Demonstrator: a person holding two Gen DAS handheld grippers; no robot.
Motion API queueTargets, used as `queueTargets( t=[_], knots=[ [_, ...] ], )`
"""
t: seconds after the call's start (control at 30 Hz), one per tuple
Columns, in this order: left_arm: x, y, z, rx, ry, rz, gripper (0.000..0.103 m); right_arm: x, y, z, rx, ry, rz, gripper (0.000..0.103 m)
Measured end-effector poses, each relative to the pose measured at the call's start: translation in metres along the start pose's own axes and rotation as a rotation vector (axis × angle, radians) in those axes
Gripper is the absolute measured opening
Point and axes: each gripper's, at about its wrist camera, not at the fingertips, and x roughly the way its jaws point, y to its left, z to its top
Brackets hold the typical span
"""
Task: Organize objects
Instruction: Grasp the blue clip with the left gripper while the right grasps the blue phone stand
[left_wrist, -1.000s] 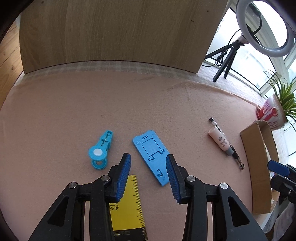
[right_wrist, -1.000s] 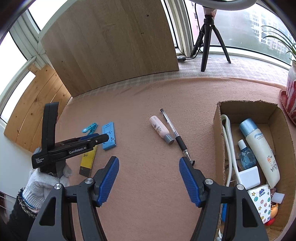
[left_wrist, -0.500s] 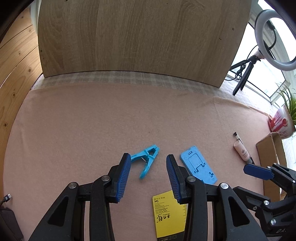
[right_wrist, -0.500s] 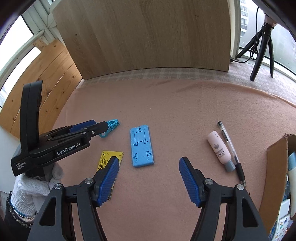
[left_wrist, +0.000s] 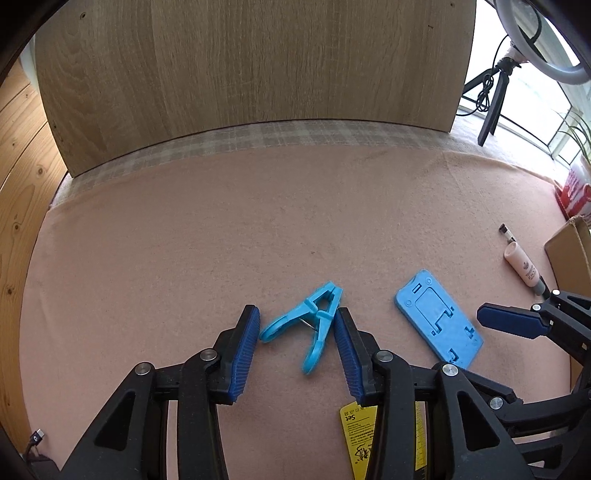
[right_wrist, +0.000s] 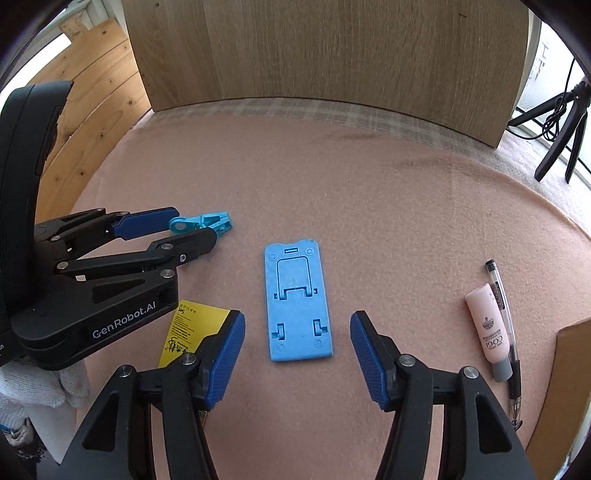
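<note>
My left gripper (left_wrist: 295, 332) hangs over the pink-covered desk (left_wrist: 258, 229) with its jaws parted around a light blue clothes peg (left_wrist: 314, 325). The peg lies flat between the two pads, its closed tip pointing toward the far edge of the desk and its splayed handles toward me. The right pad seems to sit right against one handle, but I cannot tell whether it touches; the left pad stands just clear of the other, so nothing is gripped.

My right gripper (right_wrist: 297, 354) is released too, its jaws closing in on a blue phone stand (right_wrist: 297, 302) that lies flat between them, lengthwise toward the far edge. Neither pad presses on it; a gap shows on both sides.

A yellow card (right_wrist: 192, 328) lies near the desk's near edge, partly under my left gripper and behind my right gripper's left pad. Toward the right edge of the desk a pink tube (right_wrist: 487, 328) and a pen (right_wrist: 504, 317) lie side by side, touching. Just beyond them a cardboard box (right_wrist: 557, 387) stands at the desk's right edge. A wooden board (right_wrist: 325, 51) stands upright along the far edge. A white glove (right_wrist: 37, 384) covers the hand holding my left gripper.
</note>
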Motion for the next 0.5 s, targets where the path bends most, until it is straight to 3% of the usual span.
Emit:
queueTargets(
  t=[0.2,0.27,0.5],
  knots=[
    [0.001,-0.003,0.003,0.011,-0.010,-0.009,0.042,0.005,-0.004,0.000,-0.005,0.017,-0.027,0.036],
    [0.000,-0.004,0.002,0.011,-0.014,-0.013,0.037,0.004,-0.006,-0.001,-0.005,0.015,-0.022,0.036],
    [-0.009,0.008,-0.006,-0.077,-0.014,-0.055,0.035,-0.002,-0.014,-0.012,0.010,-0.004,-0.022,0.034]
  ],
)
